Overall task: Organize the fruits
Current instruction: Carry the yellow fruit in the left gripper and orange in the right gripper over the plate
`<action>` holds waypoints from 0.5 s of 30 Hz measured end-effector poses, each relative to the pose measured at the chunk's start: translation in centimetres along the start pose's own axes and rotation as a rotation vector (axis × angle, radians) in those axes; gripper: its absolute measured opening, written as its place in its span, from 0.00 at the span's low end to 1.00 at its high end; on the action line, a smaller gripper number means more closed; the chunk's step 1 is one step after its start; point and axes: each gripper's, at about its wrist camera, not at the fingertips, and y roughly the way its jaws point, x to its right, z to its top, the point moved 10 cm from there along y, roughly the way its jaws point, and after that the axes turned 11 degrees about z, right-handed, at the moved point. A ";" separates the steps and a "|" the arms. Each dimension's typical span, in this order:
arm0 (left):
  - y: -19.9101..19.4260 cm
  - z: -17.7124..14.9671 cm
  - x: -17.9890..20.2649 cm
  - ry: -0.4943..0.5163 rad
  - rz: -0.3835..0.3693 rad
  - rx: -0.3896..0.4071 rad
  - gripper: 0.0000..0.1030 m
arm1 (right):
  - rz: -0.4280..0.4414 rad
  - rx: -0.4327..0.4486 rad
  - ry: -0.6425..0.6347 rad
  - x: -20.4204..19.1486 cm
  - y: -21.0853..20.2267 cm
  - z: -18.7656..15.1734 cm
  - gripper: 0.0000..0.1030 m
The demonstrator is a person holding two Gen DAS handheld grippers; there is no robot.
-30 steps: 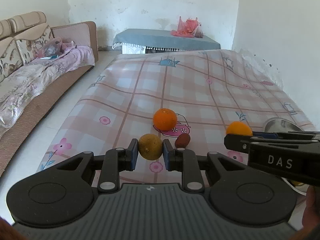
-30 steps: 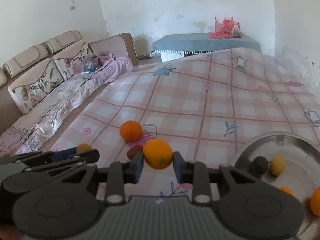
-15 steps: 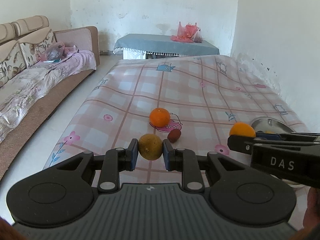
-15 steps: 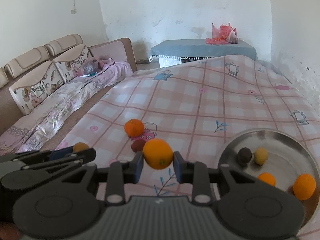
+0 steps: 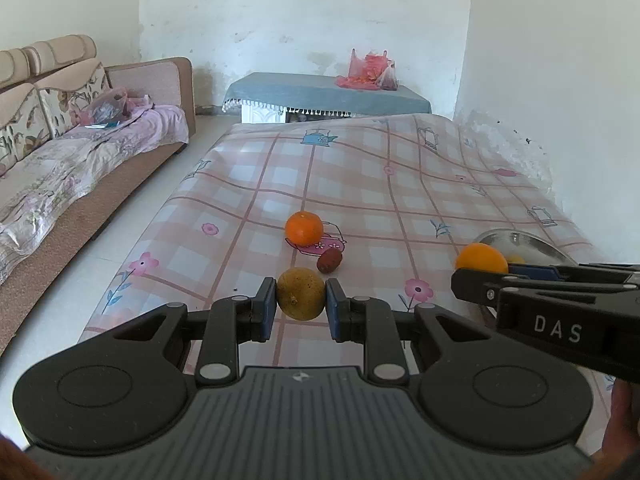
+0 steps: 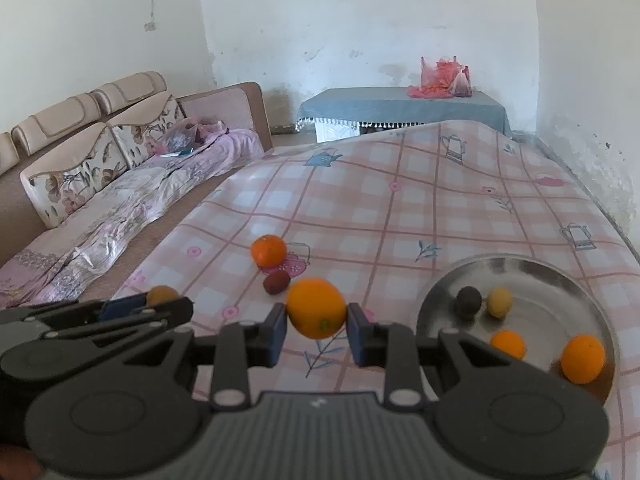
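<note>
We are holding a bright orange (image 6: pixel 317 308) clamped in the right gripper (image 6: pixel 317 322); the round steel tray (image 6: pixel 560 276) is lying just right of it, nearer this hand.

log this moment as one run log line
left gripper: shut on yellow-green round fruit | right gripper: shut on orange | round metal plate: four fruits | checked tablecloth: tangerine, dark red fruit

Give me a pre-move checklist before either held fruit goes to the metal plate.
1. Right gripper jaws shut on orange: ok.
2. Left gripper jaws shut on yellow-brown fruit: ok.
3. Free room in metal plate, four fruits already inside: ok.
4. Orange directly over the plate: not ok, it is beside it.
5. Tangerine and dark red fruit cleared off the tablecloth: not ok.
</note>
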 end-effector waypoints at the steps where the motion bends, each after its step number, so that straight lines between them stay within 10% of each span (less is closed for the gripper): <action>1: 0.0 0.0 0.0 -0.001 -0.002 0.000 0.26 | 0.001 0.002 0.003 0.0 -0.2 -0.1 0.29; 15: 0.1 -0.1 0.3 -0.009 -0.009 -0.005 0.26 | -0.011 0.008 0.002 0.6 -1.8 -0.9 0.29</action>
